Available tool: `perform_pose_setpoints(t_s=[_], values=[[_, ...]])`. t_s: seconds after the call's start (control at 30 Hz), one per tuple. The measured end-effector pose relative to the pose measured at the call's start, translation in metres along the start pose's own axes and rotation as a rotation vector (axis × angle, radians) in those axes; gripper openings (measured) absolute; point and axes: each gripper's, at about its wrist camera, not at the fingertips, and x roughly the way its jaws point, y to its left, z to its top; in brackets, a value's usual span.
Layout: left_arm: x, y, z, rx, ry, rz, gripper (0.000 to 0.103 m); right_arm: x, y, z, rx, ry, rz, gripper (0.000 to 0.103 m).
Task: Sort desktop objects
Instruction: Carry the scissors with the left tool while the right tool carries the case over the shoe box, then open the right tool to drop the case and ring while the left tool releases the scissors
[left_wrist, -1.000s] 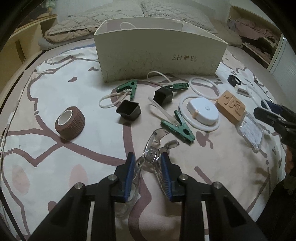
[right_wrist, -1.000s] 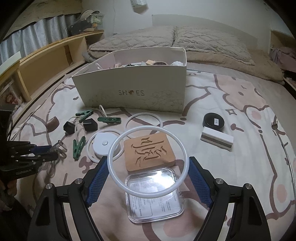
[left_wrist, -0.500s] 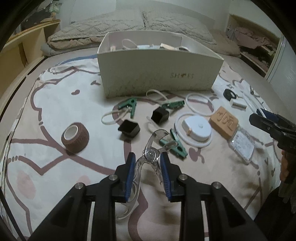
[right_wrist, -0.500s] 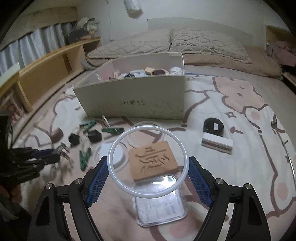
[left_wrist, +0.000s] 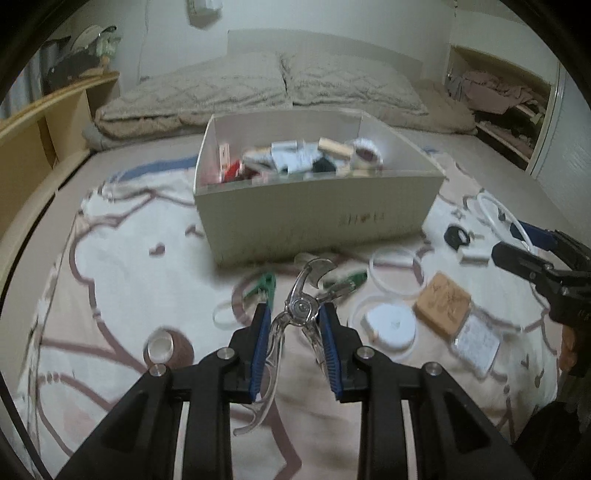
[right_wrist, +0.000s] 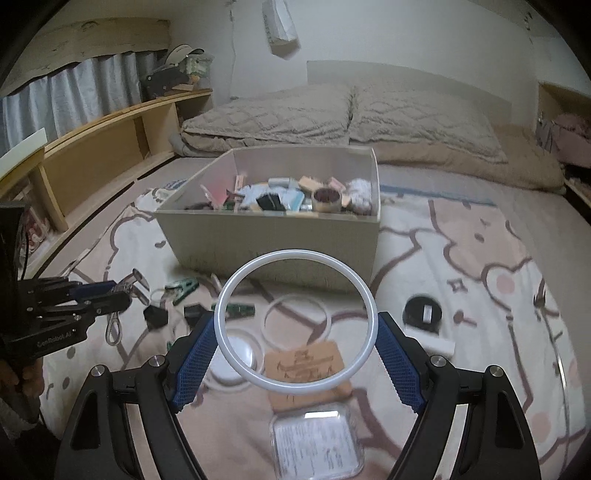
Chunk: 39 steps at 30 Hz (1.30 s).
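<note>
**Both grippers loaded above the bed**

Your left gripper (left_wrist: 295, 325) is clamping a clear plastic clip (left_wrist: 301, 308), held above the patterned bedspread (left_wrist: 122, 236). Your right gripper (right_wrist: 295, 350) is squeezing a white ring (right_wrist: 295, 321) by its sides, facing the shoe box (right_wrist: 273, 240) full of small items. Pillows (right_wrist: 343, 110) are lying behind it.

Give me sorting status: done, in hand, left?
Done: shoe box already holds a pile of small items. In hand: left gripper clamps clear tongs; right gripper holds white ring. Left: green clips, wooden block, tape measure, tape roll.
</note>
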Motion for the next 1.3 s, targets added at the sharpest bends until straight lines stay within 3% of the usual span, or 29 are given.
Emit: perform_pose_setpoints(t_s=[0.23, 0.63, 0.9, 1.3], values=[[0.002, 0.002, 0.047, 0.005, -0.076, 0.001, 0.028, 0.01, -0.002, 0.041, -0.056, -0.056, -0.003, 0.084], [0.031, 0.018, 0.116, -0.04, -0.136, 0.032, 0.028, 0.05, -0.019, 0.108, -0.125, -0.09, -0.01, 0.084], [0.054, 0.023, 0.15, -0.057, -0.156, 0.052, 0.028, 0.099, -0.029, 0.134, -0.087, -0.008, 0.017, 0.084], [0.1, 0.03, 0.171, -0.062, -0.108, 0.116, 0.028, 0.158, -0.024, 0.132, -0.118, 0.159, -0.034, 0.084]])
